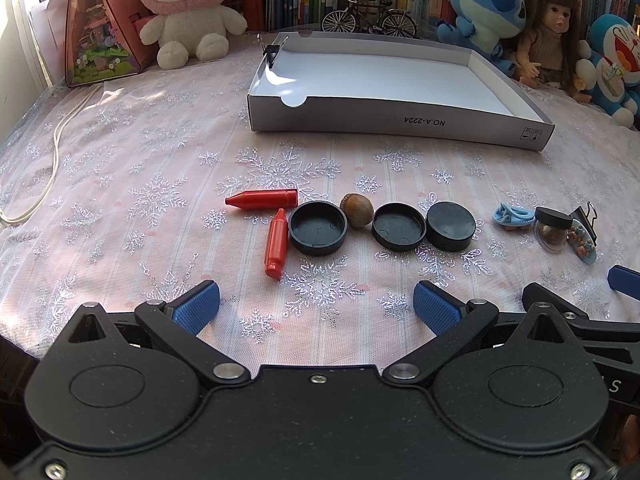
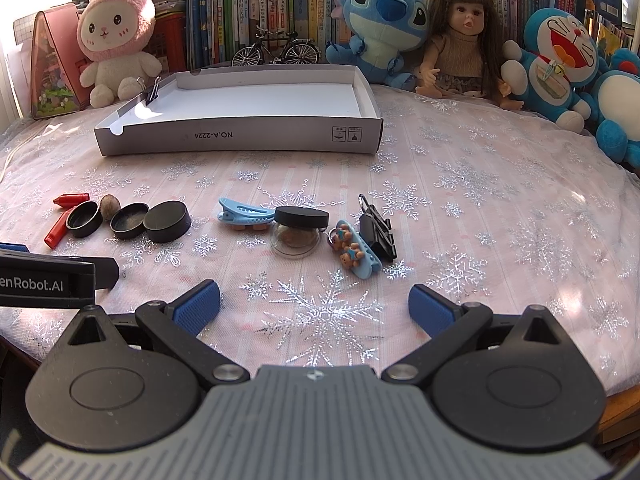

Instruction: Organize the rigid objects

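In front of the shallow grey cardboard tray (image 1: 400, 120), whose near wall carries the upside-down print "NO.A-2224" and two small handling symbols, the small things lie in a row on the snowflake-patterned pink cloth (image 2: 480, 208) of the counter. A black binder clip (image 2: 151, 90) grips the tray's left wall. Well short of the tray, from the left, lie two red crayon-shaped pieces (image 1: 262, 199) (image 1: 276, 243), the second just beside an open black cap (image 1: 318, 227). A hazelnut (image 1: 356, 209) sits between that cap and a second open cap (image 1: 399, 226), which touches a black puck-like lid (image 1: 451, 226) turned closed side up. Further right of these lie a light blue hair clip (image 2: 245, 213), a small clear jar with a black lid (image 2: 298, 231), a blue clip with little bears (image 2: 356, 255) and a second black binder clip (image 2: 376, 230), bunched close together.

The left gripper (image 1: 316, 307) hovers nearer than the caps, its blue-padded fingers (image 1: 198, 307) wide apart and holding nothing. The right gripper (image 2: 314, 307) hangs nearer than the jar, fingers (image 2: 432, 308) likewise spread and empty. In the right wrist view the left gripper's side reads "enRobot.AI", cut off at the edge
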Demonstrator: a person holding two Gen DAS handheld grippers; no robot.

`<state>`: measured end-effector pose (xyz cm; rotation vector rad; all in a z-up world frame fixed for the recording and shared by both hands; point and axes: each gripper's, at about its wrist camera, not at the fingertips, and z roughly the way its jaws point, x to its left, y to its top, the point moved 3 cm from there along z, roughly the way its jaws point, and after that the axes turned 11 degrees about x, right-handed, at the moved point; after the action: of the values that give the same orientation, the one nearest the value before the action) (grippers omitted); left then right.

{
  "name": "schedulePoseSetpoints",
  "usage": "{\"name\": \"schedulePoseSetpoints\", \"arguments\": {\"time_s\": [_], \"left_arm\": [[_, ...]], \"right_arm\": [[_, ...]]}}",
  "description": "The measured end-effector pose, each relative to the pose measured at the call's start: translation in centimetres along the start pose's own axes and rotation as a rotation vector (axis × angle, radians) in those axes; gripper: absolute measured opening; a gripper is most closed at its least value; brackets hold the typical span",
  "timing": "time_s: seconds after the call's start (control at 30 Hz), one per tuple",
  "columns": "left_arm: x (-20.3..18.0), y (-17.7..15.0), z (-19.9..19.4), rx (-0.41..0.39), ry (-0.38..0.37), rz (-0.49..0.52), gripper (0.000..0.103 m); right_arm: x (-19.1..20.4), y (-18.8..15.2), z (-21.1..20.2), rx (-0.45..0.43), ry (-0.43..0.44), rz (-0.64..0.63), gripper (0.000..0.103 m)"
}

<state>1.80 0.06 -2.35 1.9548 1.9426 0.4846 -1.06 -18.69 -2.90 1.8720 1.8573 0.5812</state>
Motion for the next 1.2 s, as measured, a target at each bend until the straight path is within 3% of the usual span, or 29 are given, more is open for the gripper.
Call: {"name": "schedulePoseSetpoints", "arguments": {"time_s": [0.8, 1.07, 1.2], "left_arm": [[0.8, -1.1, -0.6, -0.120, -0.008, 0.013, 0.103], [2.0, -0.8, -2.2, -0.196, 0.006, -0.004, 0.085], [2.5, -0.6, -3.0, -0.236, 0.005, -0.005, 0.074]], "right_arm": [[-0.4, -0.9, -0.2, -0.121, 0.050, -0.024, 0.103], [-1.4, -1.1, -0.9, -0.173, 0.085, 0.023, 0.099], [-1.7, -1.0, -1.2, -0.207, 0.064, 0.011, 0.090]]}}
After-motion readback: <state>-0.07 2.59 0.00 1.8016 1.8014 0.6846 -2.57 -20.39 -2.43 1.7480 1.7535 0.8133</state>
